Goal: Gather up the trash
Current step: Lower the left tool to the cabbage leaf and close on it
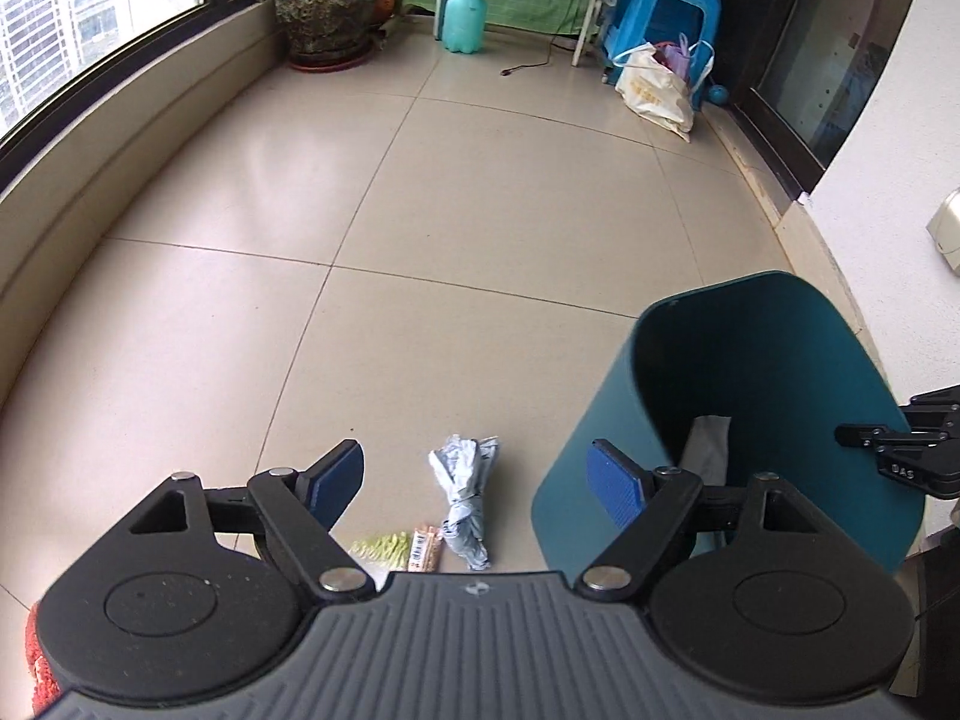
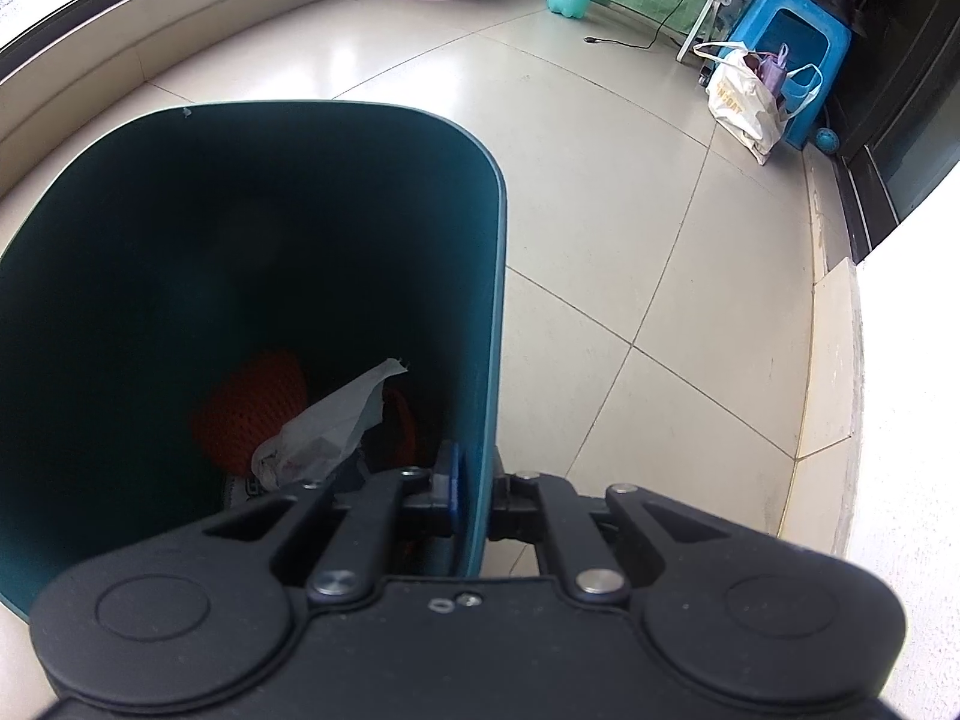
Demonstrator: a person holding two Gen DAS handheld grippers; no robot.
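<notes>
A: What does the place look like?

B: A balcony with a pale tiled floor (image 1: 420, 192) and a curved window wall on the left. At the far end stand a potted plant (image 1: 327, 15), a green spray bottle (image 1: 464, 21), a blue stool (image 1: 666, 12) and a cream shopping bag (image 1: 657, 93).

A: And the trash?

B: A crumpled grey wrapper (image 1: 465, 501) lies on the tiles just ahead of the left gripper (image 1: 480, 483), with a green wrapper (image 1: 381, 546) and an orange wrapper (image 1: 425, 547) beside it, close under the tool's body.

A: How do that gripper's jaws stand?

B: Spread wide, nothing between them, hovering above the litter.

A: Where is the bin?

B: The teal bin (image 1: 606, 456) stands just right of the wrappers. Inside it sit a white plastic bag (image 2: 336, 420) and something orange and netted (image 2: 252, 414).

A: The other tool?

B: The right gripper (image 2: 474, 495) pinches the bin's right wall, one finger inside, one outside.
</notes>
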